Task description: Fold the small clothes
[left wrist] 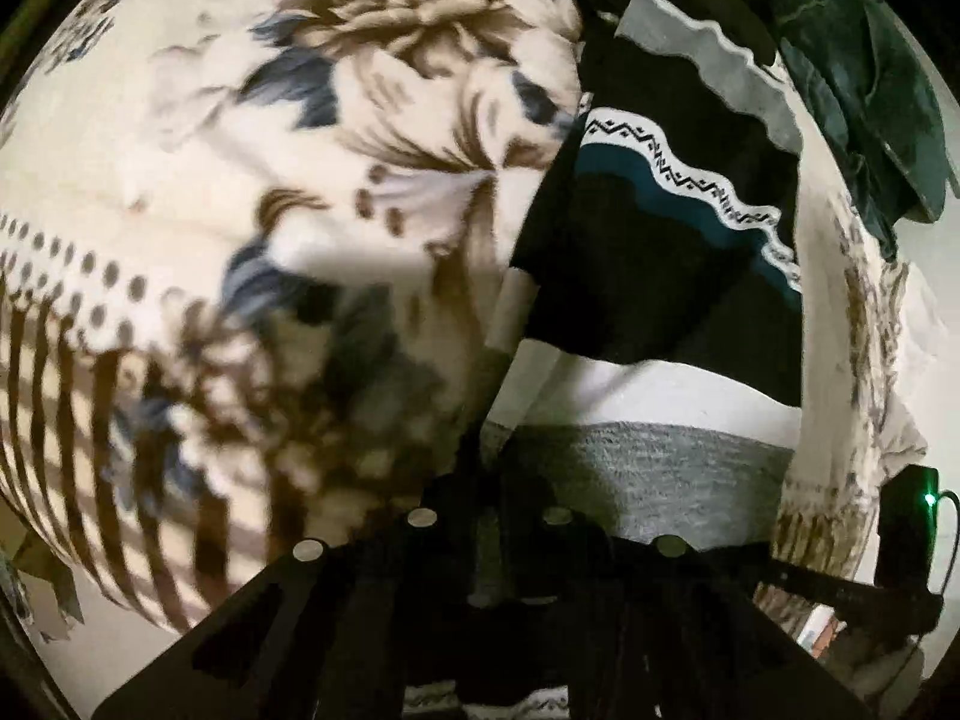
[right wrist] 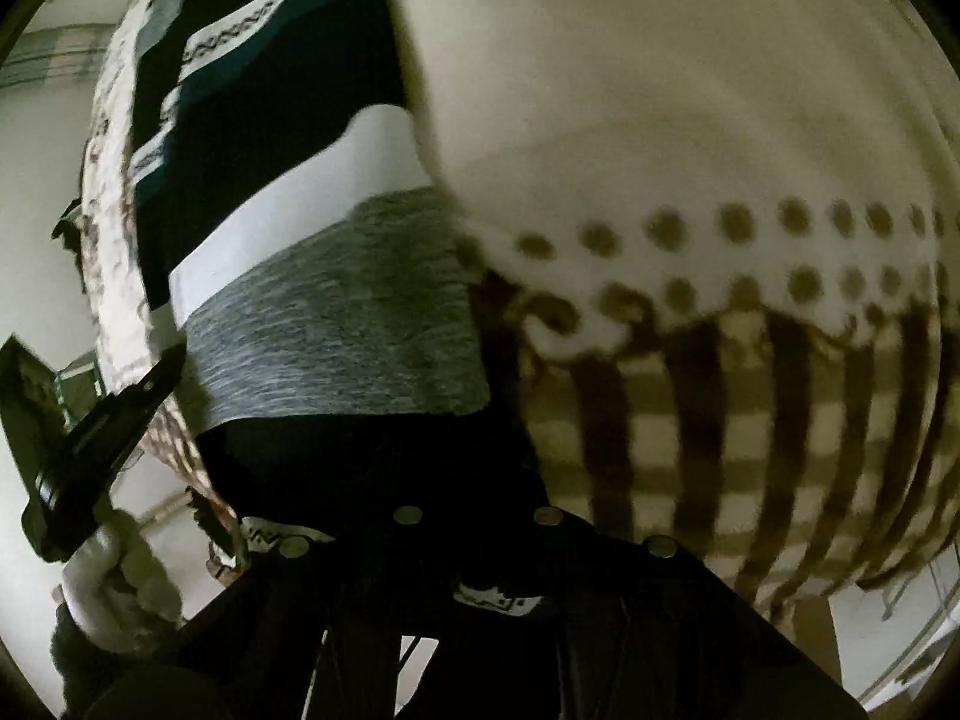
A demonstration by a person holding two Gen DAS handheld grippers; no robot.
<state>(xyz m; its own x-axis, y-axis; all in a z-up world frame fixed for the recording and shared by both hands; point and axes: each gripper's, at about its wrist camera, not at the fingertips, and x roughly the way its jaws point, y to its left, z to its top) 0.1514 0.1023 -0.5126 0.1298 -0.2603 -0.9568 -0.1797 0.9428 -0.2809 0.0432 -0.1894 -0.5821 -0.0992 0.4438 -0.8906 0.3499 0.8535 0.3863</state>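
A small knitted garment (left wrist: 654,276) with black, teal, white and grey bands and a zigzag trim lies on a cream floral blanket (left wrist: 240,180). My left gripper (left wrist: 510,564) is shut on its near grey edge (left wrist: 660,474), the fabric pinched between dark fingers. In the right wrist view the same garment (right wrist: 288,168) stretches away. My right gripper (right wrist: 480,546) is shut on its near dark edge (right wrist: 372,456), with zigzag trim (right wrist: 498,597) caught below the jaws. The left gripper's body (right wrist: 90,432) shows at the left, held by a gloved hand (right wrist: 114,588).
The blanket (right wrist: 690,150) has brown dots and stripes near its hem. A dark green cloth pile (left wrist: 852,78) lies beyond the garment at the top right. A black device with a green light (left wrist: 912,516) sits at the right edge. Pale floor shows around the blanket.
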